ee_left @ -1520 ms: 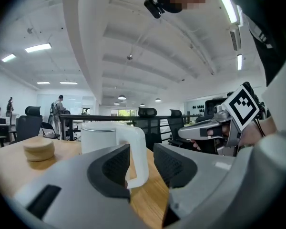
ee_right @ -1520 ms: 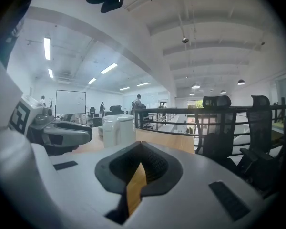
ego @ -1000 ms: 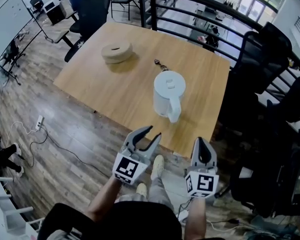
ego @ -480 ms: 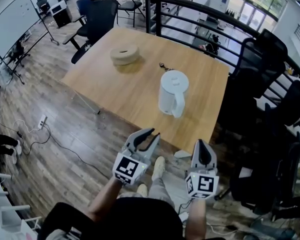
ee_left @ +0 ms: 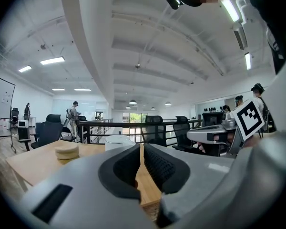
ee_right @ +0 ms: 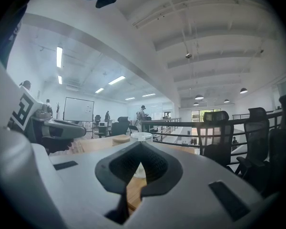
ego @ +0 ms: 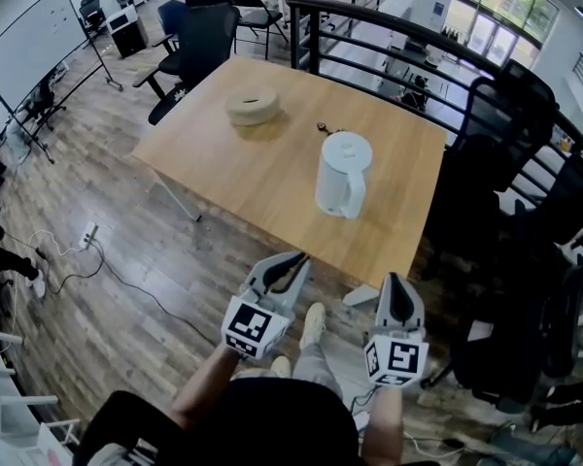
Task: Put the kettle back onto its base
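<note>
The table (ego: 223, 168) is seen ahead of both tongs, well apart from them. The kettle (ego: 342, 175) stands upright on it, ahead and between them, its handle turned toward them. A tan disc (ego: 252, 106), judged the base, lies farther off, leftward. The left tongs (ego: 296, 263) are closing on nothing, and the right tongs (ego: 394, 282) are shut, empty. One pair should be reopened wide before the handle is taken.

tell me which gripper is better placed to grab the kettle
Right, probably. The kettle turns its handle to the near table edge, closer in line with the right gripper, whose view shows the kettle dead ahead, though its jaws are shut. The left gripper, jaws closing on nothing, sits further aside.
</note>
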`<state>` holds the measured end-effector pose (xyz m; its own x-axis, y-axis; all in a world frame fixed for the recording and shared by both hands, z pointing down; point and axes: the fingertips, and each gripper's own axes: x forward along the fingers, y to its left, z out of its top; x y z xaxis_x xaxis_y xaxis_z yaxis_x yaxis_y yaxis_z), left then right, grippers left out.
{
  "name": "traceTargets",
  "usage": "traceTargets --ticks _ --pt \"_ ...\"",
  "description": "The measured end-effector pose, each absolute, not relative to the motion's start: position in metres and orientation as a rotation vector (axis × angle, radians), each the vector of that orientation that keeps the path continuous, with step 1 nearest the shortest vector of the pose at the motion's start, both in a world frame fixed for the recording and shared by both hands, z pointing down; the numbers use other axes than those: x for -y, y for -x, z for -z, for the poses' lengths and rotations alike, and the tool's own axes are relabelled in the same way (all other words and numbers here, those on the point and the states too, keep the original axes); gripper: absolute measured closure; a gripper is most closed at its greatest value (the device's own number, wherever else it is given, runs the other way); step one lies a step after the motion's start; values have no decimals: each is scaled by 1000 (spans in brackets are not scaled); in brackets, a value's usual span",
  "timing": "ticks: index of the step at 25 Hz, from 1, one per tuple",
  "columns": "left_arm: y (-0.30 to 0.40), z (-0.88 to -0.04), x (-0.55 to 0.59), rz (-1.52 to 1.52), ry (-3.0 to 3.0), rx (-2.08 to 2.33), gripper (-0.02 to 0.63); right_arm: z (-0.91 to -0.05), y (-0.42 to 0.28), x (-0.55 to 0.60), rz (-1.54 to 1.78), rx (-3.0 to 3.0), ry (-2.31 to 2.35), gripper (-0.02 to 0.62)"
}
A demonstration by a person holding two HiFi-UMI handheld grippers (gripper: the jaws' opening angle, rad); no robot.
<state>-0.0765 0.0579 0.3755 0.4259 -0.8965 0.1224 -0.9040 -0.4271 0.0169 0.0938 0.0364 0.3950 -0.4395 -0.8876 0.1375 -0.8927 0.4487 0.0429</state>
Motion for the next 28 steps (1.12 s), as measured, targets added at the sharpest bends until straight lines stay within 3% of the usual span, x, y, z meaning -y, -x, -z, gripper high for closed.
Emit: traceTargets --ticks 28 --pt "83 -374 -68 -153 -2549 1650 601 -387 -83 -49 -29 2562 -1538 598"
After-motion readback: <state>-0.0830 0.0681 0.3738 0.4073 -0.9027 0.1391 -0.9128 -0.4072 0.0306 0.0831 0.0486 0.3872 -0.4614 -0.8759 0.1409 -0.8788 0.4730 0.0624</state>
